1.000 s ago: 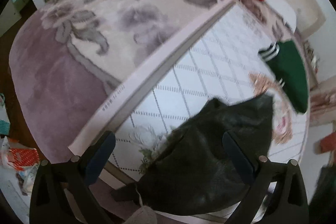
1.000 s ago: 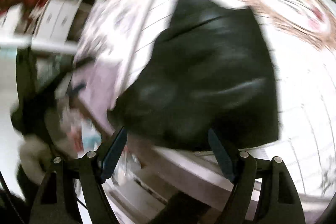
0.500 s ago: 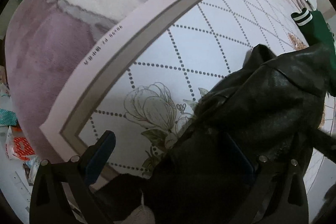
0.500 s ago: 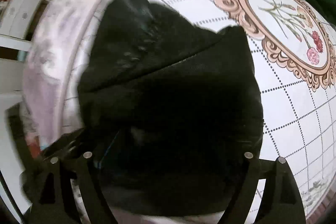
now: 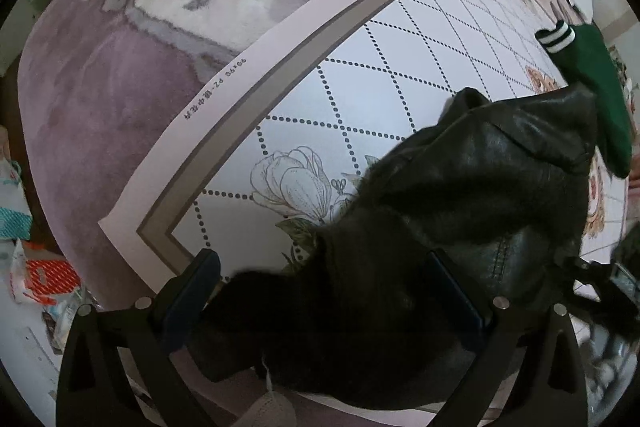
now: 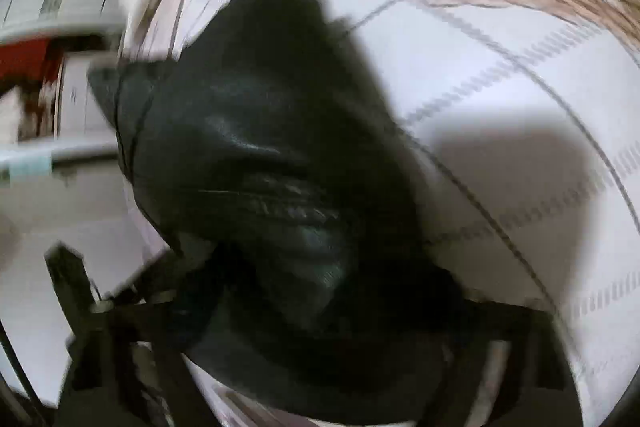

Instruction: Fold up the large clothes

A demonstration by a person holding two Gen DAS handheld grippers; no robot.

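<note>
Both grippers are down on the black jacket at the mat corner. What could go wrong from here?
1. The black leather jacket is bunched, so the left gripper, jaws wide over it, may pinch several layers and fold it crooked.
2. The jacket sits at the patterned mat corner; dragging it could slide it off the edge.
3. The green garment lies against the jacket and might get dragged along.

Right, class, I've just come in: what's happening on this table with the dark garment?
A person is working a black leather jacket with two handheld grippers on a white patterned mat. The left gripper stands open, its fingers either side of the jacket's furry edge near the mat's corner. The right gripper has been closing over the jacket, but its view is too blurred to tell a grip. A green garment lies beyond. The jacket is bunched, not yet folded.
</note>
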